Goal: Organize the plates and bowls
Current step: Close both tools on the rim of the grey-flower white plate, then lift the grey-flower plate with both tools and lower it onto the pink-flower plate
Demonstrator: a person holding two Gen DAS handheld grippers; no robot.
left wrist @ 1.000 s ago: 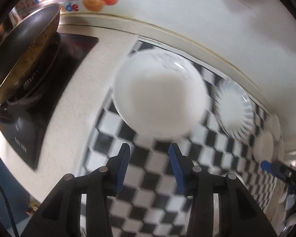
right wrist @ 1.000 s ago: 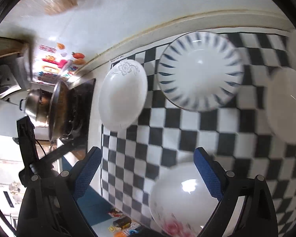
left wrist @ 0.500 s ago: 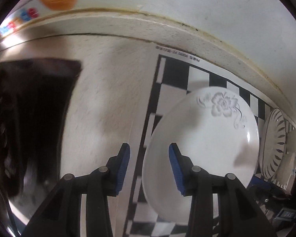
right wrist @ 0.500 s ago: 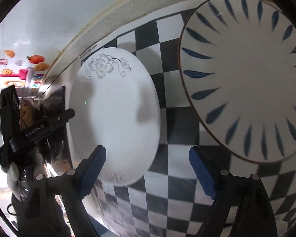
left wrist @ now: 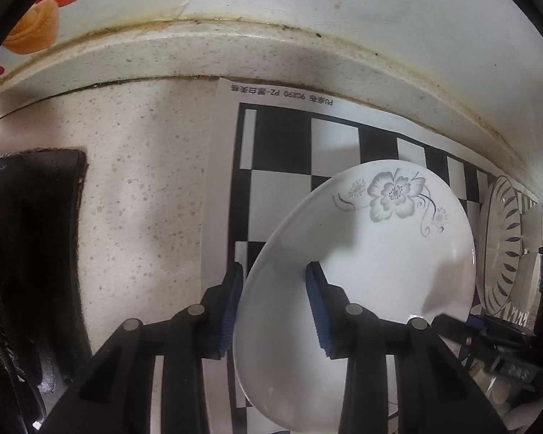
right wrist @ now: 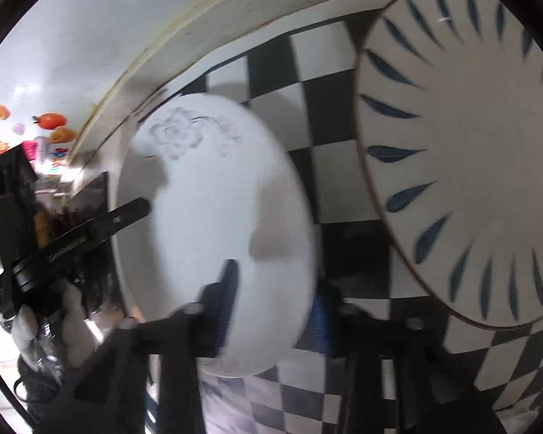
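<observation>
A white flowered plate point(left wrist: 373, 271) on a checkered mat point(left wrist: 282, 141) is straddled at opposite rims by both grippers. The left gripper point(left wrist: 275, 307) and right gripper point(right wrist: 271, 307) are closing narrowly on its edge, not yet pressed.

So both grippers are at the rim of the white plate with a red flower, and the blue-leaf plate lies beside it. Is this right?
Not quite: the flower on the white plate is grey, as the left wrist view shows. The left gripper and right gripper both straddle its rim, jaws closing; the blue-leaf plate lies beside.
</observation>
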